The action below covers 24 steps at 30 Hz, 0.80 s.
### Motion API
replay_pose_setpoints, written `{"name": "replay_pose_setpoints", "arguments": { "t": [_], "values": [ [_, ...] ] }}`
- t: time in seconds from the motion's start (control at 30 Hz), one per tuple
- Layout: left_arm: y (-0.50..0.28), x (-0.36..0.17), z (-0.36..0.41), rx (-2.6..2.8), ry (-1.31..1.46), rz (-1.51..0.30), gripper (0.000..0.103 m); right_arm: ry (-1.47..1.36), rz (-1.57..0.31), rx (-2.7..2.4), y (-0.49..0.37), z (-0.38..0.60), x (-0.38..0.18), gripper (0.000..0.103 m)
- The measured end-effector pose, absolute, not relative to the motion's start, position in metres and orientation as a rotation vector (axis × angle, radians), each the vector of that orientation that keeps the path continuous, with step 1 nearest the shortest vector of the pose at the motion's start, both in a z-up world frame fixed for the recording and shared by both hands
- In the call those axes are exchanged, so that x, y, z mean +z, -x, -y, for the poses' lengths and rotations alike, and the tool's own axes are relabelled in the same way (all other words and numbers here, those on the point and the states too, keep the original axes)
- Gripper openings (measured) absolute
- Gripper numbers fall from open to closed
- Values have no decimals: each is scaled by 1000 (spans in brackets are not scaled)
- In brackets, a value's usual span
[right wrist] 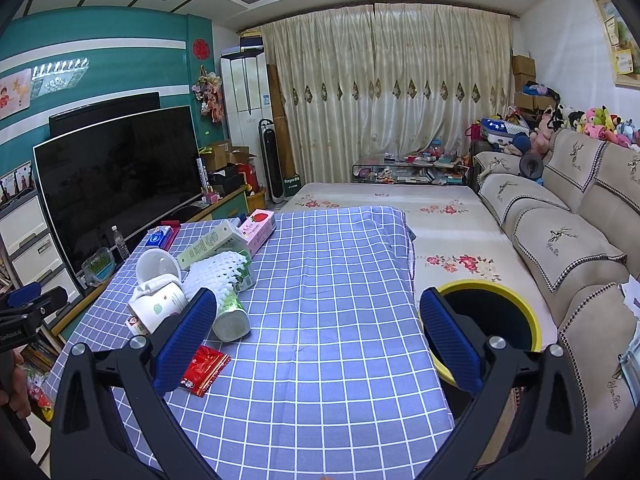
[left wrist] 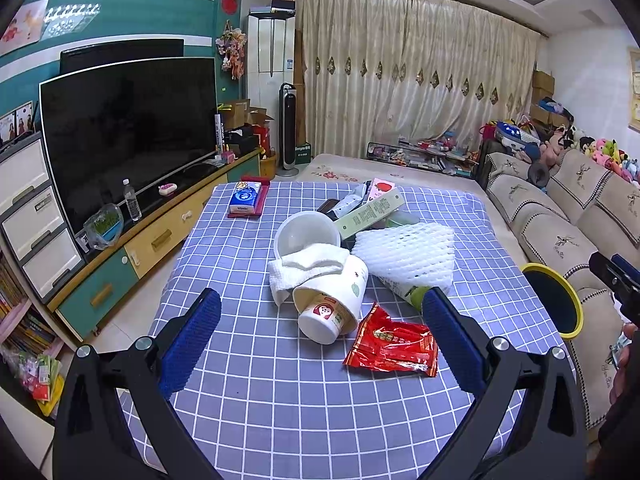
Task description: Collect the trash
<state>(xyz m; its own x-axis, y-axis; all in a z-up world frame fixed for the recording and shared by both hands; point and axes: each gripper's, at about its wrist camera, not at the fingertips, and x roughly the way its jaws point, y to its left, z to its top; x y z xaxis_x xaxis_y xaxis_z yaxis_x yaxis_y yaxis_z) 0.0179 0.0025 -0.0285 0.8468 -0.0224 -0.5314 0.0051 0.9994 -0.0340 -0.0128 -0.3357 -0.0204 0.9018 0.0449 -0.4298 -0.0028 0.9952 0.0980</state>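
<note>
Trash lies on a blue checked table (left wrist: pixel 280 400): nested paper cups (left wrist: pixel 328 308) on their side, a red wrapper (left wrist: pixel 394 344), a white tissue (left wrist: pixel 304 268), a white bowl (left wrist: pixel 308 232), white foam netting (left wrist: pixel 408 252) and a green box (left wrist: pixel 368 212). My left gripper (left wrist: pixel 322 336) is open, just before the cups and wrapper. My right gripper (right wrist: pixel 318 336) is open and empty above bare cloth, the trash to its left: cups (right wrist: pixel 158 308), wrapper (right wrist: pixel 206 368), netting (right wrist: pixel 218 272). A yellow-rimmed black bin (right wrist: pixel 492 316) stands beside the table's right edge; it also shows in the left wrist view (left wrist: pixel 554 300).
A tissue pack (left wrist: pixel 245 198) lies at the table's far left. A TV (left wrist: pixel 128 136) on a low cabinet stands left. A sofa (right wrist: pixel 568 248) runs along the right. A flowered mat (right wrist: pixel 440 216) lies beyond the table.
</note>
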Motion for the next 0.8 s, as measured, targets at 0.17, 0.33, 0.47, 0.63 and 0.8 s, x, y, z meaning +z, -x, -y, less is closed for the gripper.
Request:
{"name": "replay_pose_setpoints", "arguments": {
  "t": [0.17,0.33,0.47,0.63,0.8],
  "values": [
    [-21,-30,-7,2,32,-565,99,-92,-483,55,-5,332,-29,97],
    [-27,-35,-13,14,40,-584,99,-70,-550,140,-35,315,-47,97],
    [-35,-43,-17,17,44,-605,99,-28,-596,219,-63,296,-65,97],
    [-49,-52,-20,18,50,-632,99,12,-667,302,-100,274,-89,97],
    [-64,-62,-25,19,67,-659,99,79,-731,373,-124,250,-108,94]
  ]
}}
